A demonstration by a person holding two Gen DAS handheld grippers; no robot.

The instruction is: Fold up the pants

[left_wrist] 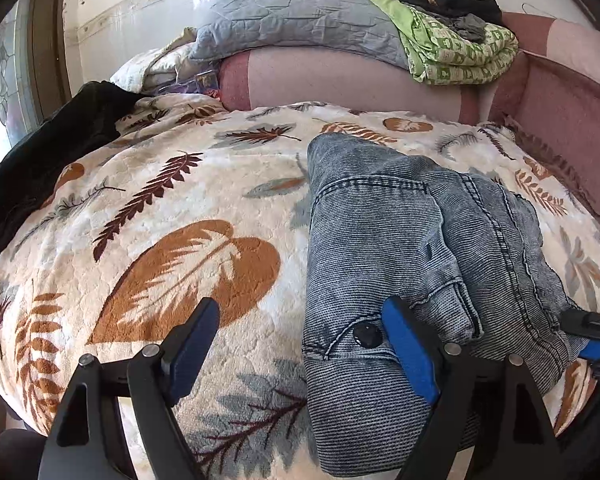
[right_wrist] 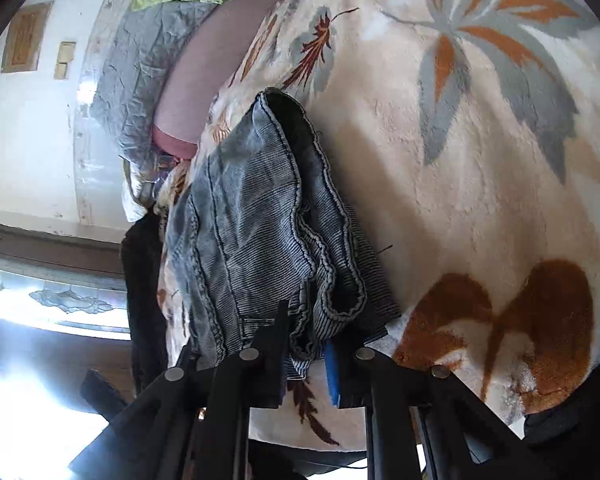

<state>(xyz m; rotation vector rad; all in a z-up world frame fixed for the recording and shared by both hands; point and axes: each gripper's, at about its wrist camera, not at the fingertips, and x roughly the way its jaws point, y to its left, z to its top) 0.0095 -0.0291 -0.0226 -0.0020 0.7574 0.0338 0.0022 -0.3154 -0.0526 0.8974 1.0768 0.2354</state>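
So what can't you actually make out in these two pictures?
- Whether the right gripper really pinches the jeans: right wrist view, bunched denim hides the pads.
- The jeans' near end: left wrist view, cut off by the bottom edge and the left gripper, whose jaws stand open.
- The dark garment: left wrist view, too dark to identify.

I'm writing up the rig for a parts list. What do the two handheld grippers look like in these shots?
Both are alike: the left gripper and right gripper have matte black angular linkage arms joined by round silver pivot pins, and jaws faced with flat blue pads. No cables, markings or sleeves show in either wrist view.
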